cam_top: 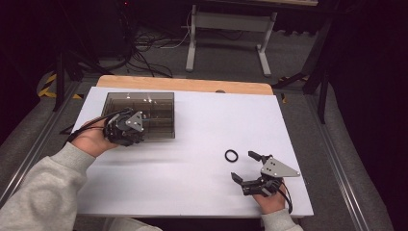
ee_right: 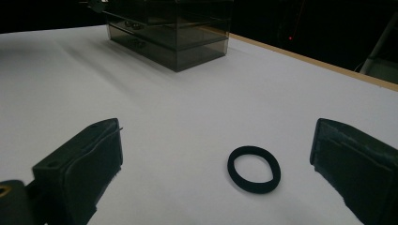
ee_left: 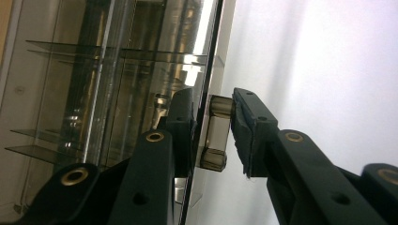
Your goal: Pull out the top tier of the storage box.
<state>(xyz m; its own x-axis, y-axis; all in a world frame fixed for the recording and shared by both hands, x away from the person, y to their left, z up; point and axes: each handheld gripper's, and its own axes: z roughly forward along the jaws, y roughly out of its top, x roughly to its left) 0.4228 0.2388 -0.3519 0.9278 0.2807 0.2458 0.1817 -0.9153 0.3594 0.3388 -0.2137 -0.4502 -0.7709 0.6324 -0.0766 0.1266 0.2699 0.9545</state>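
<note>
A smoky clear drawer box (cam_top: 144, 113) stands at the table's back left. My left gripper (cam_top: 130, 130) is at its near-left corner. In the left gripper view its jaws (ee_left: 213, 126) are closed around a small clear drawer handle (ee_left: 217, 136) on the box's front (ee_left: 117, 93), with the pads (ee_left: 244, 126) against it. A black hair tie (cam_top: 231, 160) lies flat on the white surface at front right. My right gripper (cam_top: 243, 165) rests just below it, jaws wide apart and empty. In the right gripper view the hair tie (ee_right: 255, 188) lies ahead of that gripper (ee_right: 216, 145), between the jaw lines.
The white table top (cam_top: 192, 183) has a wooden strip (cam_top: 183, 84) along its far edge. Beyond it a white desk frame (cam_top: 226, 33) and cables lie on the dark floor. A grey-sleeved forearm (cam_top: 43, 192) crosses the front left corner.
</note>
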